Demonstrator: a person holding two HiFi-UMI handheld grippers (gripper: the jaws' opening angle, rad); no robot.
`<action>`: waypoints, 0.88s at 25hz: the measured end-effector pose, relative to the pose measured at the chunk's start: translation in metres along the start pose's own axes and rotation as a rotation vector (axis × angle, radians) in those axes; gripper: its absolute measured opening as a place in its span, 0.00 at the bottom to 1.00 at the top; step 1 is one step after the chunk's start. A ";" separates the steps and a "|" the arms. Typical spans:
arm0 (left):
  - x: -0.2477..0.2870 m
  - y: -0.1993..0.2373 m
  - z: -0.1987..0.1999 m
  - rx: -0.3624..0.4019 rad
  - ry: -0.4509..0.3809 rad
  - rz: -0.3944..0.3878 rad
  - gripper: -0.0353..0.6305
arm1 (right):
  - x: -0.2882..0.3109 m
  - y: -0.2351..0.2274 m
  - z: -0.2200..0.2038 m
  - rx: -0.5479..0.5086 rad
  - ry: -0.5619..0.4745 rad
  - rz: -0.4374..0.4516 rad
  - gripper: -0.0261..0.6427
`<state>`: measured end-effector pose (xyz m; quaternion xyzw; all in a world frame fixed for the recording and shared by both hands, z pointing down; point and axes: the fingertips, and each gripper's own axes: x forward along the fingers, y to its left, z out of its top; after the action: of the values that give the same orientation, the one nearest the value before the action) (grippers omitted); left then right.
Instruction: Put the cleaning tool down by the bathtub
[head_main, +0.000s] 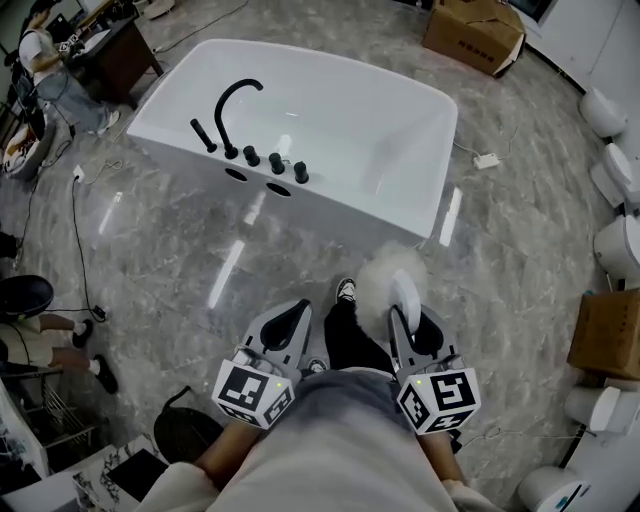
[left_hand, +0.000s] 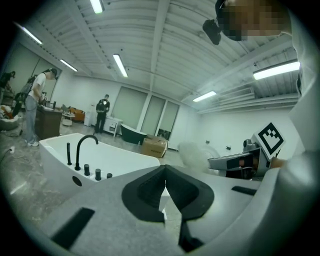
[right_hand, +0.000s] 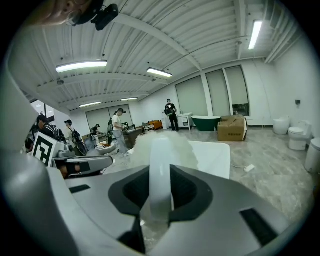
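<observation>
My right gripper (head_main: 408, 312) (right_hand: 161, 196) is shut on the white handle of the cleaning tool (right_hand: 161, 165), a fluffy white duster whose head (head_main: 388, 280) sticks out ahead of the jaws, held above the floor in front of the bathtub. The white bathtub (head_main: 300, 130) (left_hand: 112, 157) stands ahead with a black arched faucet (head_main: 232, 108) and black knobs on its near rim. My left gripper (head_main: 288, 322) (left_hand: 165, 187) hangs level with the right one, jaws shut and holding nothing.
A cardboard box (head_main: 474, 30) lies beyond the tub. Toilets (head_main: 612, 170) line the right wall with another box (head_main: 606, 335). A desk with a person (head_main: 40, 55) stands at far left; cables (head_main: 85, 250) trail on the marble floor. My shoe (head_main: 346, 290) is near the tub.
</observation>
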<state>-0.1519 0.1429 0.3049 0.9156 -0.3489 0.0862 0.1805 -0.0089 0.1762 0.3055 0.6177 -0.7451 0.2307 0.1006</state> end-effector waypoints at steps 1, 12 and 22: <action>0.014 0.002 0.004 0.012 0.009 -0.008 0.07 | 0.010 -0.009 0.005 0.000 0.009 0.005 0.16; 0.155 0.040 0.048 0.003 0.073 0.036 0.06 | 0.127 -0.092 0.065 0.016 0.076 0.104 0.16; 0.210 0.061 0.071 0.012 0.070 0.091 0.06 | 0.177 -0.136 0.078 0.050 0.079 0.138 0.16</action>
<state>-0.0346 -0.0543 0.3159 0.8963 -0.3831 0.1283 0.1829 0.0946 -0.0326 0.3437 0.5575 -0.7754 0.2799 0.0980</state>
